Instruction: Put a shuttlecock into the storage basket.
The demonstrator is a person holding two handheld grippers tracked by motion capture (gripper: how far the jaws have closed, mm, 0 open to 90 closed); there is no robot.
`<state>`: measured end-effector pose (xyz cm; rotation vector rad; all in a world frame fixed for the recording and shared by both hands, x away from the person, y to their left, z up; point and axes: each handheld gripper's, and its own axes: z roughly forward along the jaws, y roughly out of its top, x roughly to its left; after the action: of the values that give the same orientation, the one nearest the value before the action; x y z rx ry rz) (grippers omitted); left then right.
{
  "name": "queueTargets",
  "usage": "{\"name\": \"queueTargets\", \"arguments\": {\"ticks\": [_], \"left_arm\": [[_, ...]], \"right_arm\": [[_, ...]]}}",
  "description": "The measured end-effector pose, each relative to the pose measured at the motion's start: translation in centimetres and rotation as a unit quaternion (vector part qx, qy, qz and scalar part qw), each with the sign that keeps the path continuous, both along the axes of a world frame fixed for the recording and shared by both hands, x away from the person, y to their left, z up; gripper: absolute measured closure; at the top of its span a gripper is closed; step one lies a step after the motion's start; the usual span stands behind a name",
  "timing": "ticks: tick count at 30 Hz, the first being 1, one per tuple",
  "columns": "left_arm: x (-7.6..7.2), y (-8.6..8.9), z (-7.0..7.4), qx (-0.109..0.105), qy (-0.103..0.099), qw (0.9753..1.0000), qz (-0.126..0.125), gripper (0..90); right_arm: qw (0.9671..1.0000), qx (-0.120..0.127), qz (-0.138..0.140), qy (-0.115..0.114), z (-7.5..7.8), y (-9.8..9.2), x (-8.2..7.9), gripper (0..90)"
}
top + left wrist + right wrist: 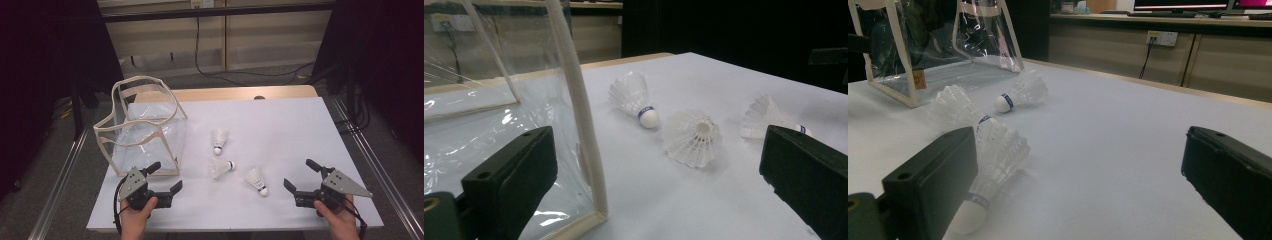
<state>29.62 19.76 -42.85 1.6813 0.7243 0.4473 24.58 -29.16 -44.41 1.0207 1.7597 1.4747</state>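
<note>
Left tongs (166, 176): you hold them spread apart at the near left, just beside the bag's near corner, gripping nothing.
Right tongs (301, 175): also wide apart and empty, near right.
Shuttlecocks: three lie mid-tabletop between your tongs, nearest (256, 180), middle (220, 168), far (219, 139).
Handling: likely very light, the feather skirts fragile; I'd pinch gently at the cork tip.
Bag (142, 127): one clear, soft-walled bag, open-topped, far left.
Tabletop (290, 130): white.

text: none legible | shuttlecock (648, 115) blue band: print too small | bag (919, 79) tag: unreadable
</note>
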Motion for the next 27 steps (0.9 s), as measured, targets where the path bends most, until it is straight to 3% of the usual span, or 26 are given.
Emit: {"name": "queueTargets", "arguments": {"ticks": [22, 27], "left_arm": [[0.3, -2.1, 0.1, 0.017, 0.007, 0.9987, -0.047, 1.8], [0.3, -2.6, 0.0, 0.011, 0.012, 0.9983, -0.056, 1.9]], "right_arm": [[1.0, 0.001, 0.004, 0.003, 0.0, 0.1, 0.0, 1.1], [1.0, 0.002, 0.005, 0.002, 0.0, 0.2, 0.0, 1.1]]}}
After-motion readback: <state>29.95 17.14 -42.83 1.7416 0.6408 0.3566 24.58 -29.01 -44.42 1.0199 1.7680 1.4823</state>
